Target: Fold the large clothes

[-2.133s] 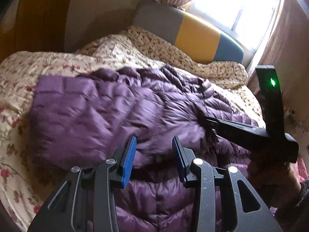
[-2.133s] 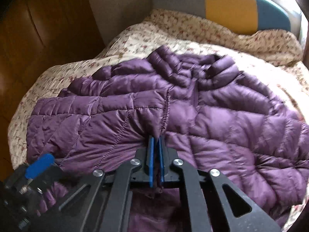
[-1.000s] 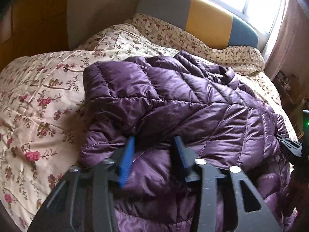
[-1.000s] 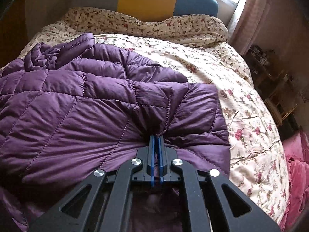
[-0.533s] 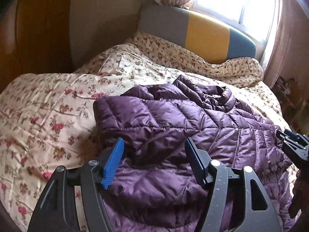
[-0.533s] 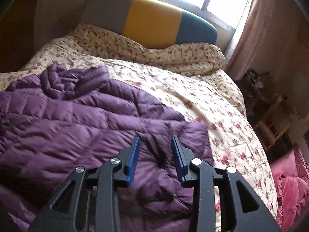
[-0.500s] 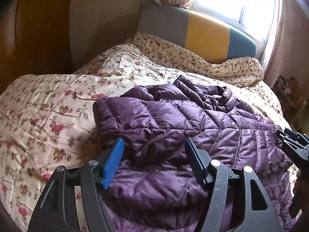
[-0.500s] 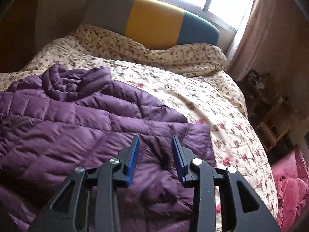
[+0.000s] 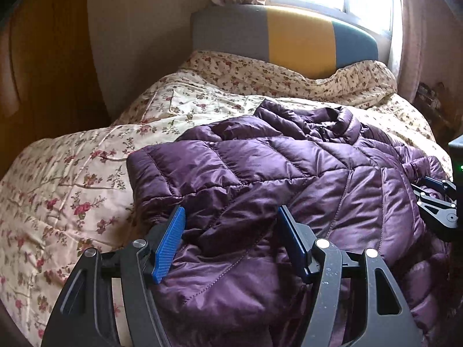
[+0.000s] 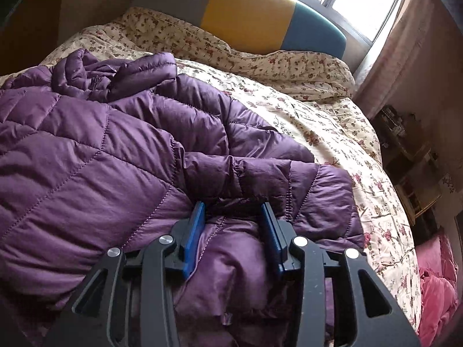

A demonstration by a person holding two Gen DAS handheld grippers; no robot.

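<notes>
A purple quilted puffer jacket (image 9: 289, 167) lies on the bed with its sides folded in and its collar (image 9: 332, 121) bunched toward the headboard. My left gripper (image 9: 230, 212) hovers open over the jacket's near left part, its blue pads clear of the fabric. In the right wrist view the jacket (image 10: 86, 150) fills the left half. My right gripper (image 10: 232, 206) sits low over the folded-in cuffed end, and its jaws are opening. Loose fabric lies between the pads, which do not press on it. The right gripper (image 9: 437, 199) also shows at the left wrist view's right edge.
A cream floral bedspread (image 9: 72, 179) covers the bed. A grey, yellow and teal headboard (image 9: 298, 37) stands under a bright window. A wooden wardrobe (image 9: 37, 72) is at the left. Cluttered shelves (image 10: 411, 150) and pink fabric (image 10: 437, 289) lie right of the bed.
My right gripper has let go of the jacket fold it was shut on and its jaws have spread. The left jaws have widened and pulled back off the fabric.
</notes>
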